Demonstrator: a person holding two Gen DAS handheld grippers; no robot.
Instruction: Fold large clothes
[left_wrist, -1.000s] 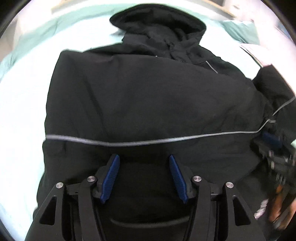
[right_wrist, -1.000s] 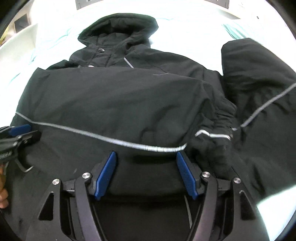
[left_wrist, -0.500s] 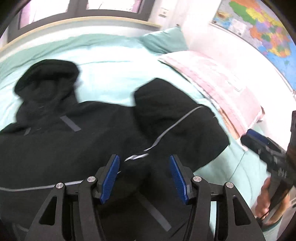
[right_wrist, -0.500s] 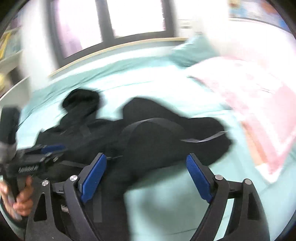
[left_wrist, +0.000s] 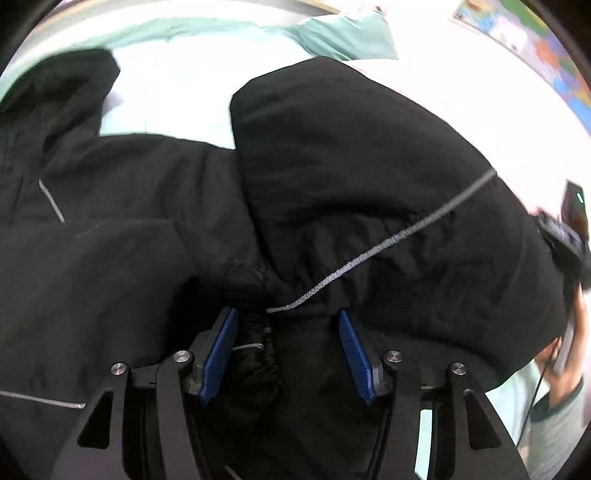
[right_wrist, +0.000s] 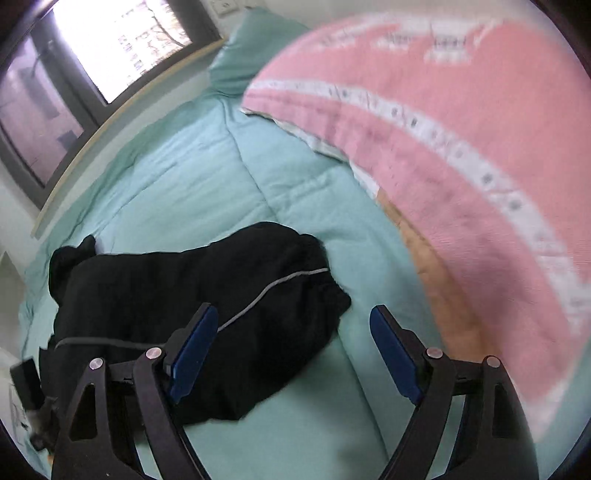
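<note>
Both tools hover open over the black jacket (left_wrist: 369, 177).

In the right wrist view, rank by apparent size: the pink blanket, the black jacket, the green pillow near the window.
Largest to smallest as they look in this view:
1. pink blanket, though it lies nearer the camera and runs out of frame
2. black jacket, partly hidden behind the hand-held gripper
3. green pillow, farthest away, so its true size is unsure
</note>
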